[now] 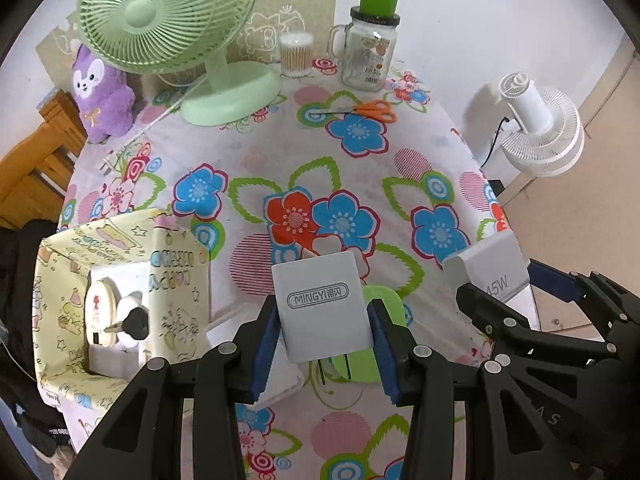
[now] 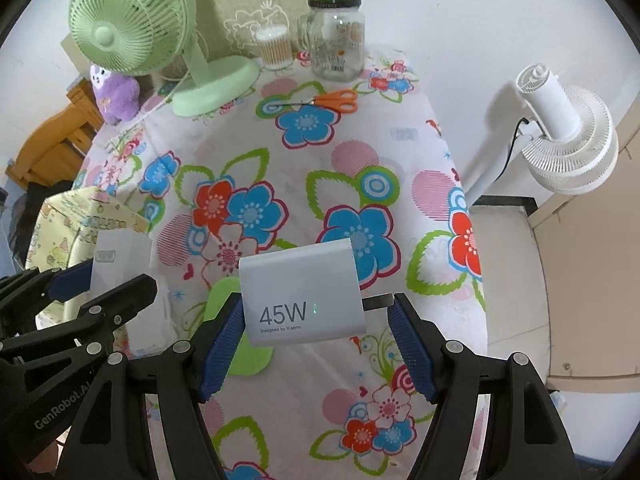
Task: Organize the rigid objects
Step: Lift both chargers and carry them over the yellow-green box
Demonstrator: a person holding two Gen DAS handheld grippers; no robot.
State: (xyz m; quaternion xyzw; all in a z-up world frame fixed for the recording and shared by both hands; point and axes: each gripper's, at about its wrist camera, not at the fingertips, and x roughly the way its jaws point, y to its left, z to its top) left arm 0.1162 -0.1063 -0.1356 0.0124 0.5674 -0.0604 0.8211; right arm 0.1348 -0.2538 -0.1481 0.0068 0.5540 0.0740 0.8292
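Note:
My left gripper (image 1: 325, 320) is shut on a white MINGYI charger (image 1: 324, 304), held above the floral table with its prongs pointing down. My right gripper (image 2: 318, 322) holds a white 45W charger (image 2: 302, 294); its left pad touches the charger and a prong spans to the right pad. That charger also shows in the left wrist view (image 1: 490, 270). The MINGYI charger shows at the left in the right wrist view (image 2: 120, 264). A yellow patterned box (image 1: 116, 292) at the left holds a key (image 1: 134, 324) and small white items.
A green fan (image 1: 168, 20), a purple plush (image 1: 102, 92), a cotton swab jar (image 1: 296, 54), a glass jar with a green lid (image 1: 370, 52) and orange scissors (image 1: 372, 110) stand at the far end. A green pad (image 1: 370, 344) lies under the grippers. A white fan (image 2: 560, 136) stands beside the table.

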